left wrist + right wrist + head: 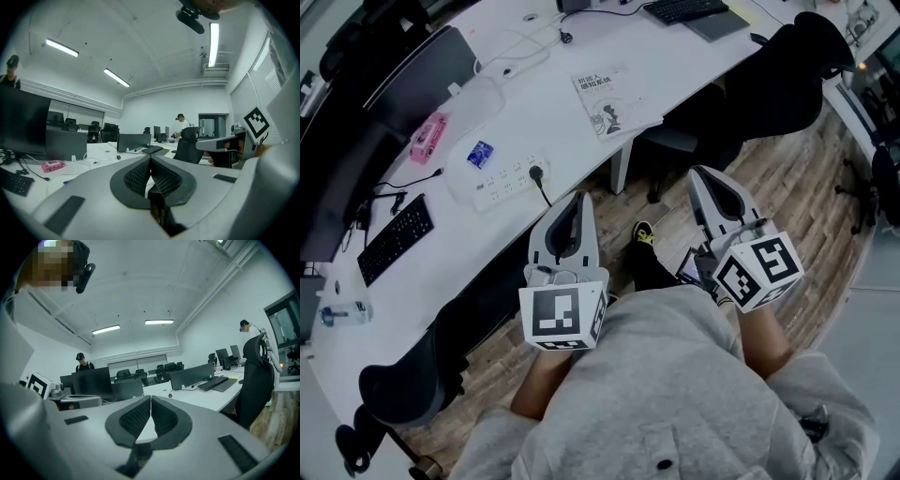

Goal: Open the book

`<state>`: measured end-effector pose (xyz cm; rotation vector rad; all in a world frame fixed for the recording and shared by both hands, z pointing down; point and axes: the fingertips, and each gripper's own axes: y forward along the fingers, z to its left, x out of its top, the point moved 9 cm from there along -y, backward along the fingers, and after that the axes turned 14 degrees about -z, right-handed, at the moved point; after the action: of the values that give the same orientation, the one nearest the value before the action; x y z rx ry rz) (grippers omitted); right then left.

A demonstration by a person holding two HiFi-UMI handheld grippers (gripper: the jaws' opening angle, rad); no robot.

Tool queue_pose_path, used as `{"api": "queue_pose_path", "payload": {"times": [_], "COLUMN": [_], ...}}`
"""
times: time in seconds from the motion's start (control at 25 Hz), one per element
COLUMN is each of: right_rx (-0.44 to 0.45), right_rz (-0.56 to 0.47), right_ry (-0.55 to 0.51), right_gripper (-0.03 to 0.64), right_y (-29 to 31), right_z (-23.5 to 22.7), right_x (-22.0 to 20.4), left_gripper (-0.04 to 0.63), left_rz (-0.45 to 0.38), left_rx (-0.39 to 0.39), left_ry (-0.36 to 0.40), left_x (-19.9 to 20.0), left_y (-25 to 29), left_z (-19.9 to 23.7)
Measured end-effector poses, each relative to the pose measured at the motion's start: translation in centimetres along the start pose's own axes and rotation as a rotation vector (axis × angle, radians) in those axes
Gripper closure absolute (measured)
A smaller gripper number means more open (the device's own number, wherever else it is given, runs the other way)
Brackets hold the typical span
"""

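The book (609, 101) lies closed on the white desk (675, 56), near its front edge, its cover with dark print facing up. My left gripper (579, 199) is held over the floor in front of the desk, below and left of the book, with its jaws shut and nothing between them. My right gripper (701, 174) hangs further right, also short of the desk, shut and empty. In the left gripper view the left gripper (150, 158) shows its ribbed pads (138, 176) meeting. The right gripper view shows the right gripper (150, 398) closed the same way.
On the desk left of the book lie a white power strip (511, 178), a blue packet (479, 154), a pink object (429, 138) and a black keyboard (396, 237). A black office chair (778, 75) stands right of the book, another chair (412, 375) at lower left.
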<state>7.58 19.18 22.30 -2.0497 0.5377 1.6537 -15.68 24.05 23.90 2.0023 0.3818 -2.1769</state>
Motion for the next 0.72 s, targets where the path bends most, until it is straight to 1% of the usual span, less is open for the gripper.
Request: {"api": "queue_pose_path", "payload": {"times": [0.32, 0.72], "right_rx": [-0.002, 0.009], "right_rz": [0.052, 0.084], "right_ry": [0.046, 0.115], "right_gripper": [0.589, 0.589], "right_y": [4.6, 9.6], "right_z": [-4.6, -10.8], "right_x": [-1.2, -1.7], "left_gripper": [0.583, 0.583], "left_rz": [0.058, 0.095], "left_rx": [0.008, 0.022], "left_ry": [-0.015, -0.018], "left_x": [-1.6, -2.7], "left_y": [6.0, 14.1], "left_z": [0.9, 1.0]}}
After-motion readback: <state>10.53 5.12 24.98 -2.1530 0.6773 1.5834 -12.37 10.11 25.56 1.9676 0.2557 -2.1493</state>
